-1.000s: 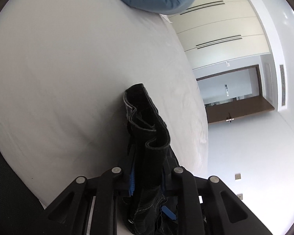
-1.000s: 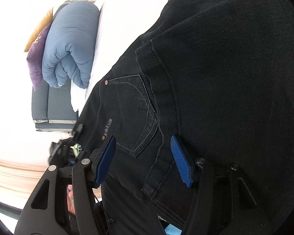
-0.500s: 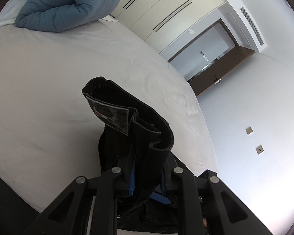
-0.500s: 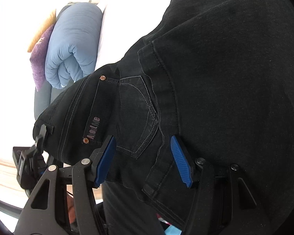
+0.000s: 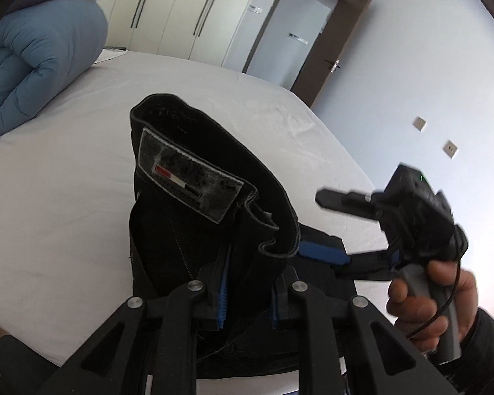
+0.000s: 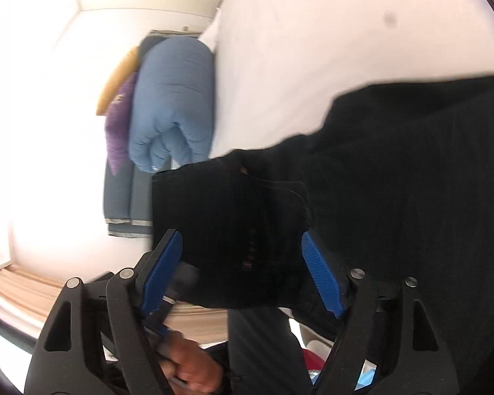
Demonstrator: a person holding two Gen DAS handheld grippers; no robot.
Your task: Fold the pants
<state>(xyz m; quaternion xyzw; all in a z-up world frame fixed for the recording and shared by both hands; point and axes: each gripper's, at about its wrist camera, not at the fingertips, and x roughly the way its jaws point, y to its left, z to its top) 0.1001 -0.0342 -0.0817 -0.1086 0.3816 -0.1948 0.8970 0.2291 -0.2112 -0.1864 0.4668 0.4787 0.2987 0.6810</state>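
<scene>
The left gripper (image 5: 247, 293) clamps the black denim pants' waistband (image 5: 194, 177), while the right gripper (image 6: 243, 273), just opened around it without pinching, may let the bunched fold sag loose.

Both grippers are matte black plastic with open triangular cut-outs in the linkage arms, silver round screws at the pivots, and ribbed blue pads (image 6: 321, 273). At four o'clock in the left wrist view, the right hand (image 5: 434, 299) has a grey handle, a thin black cable and a dark sleeve (image 5: 487, 345).
</scene>
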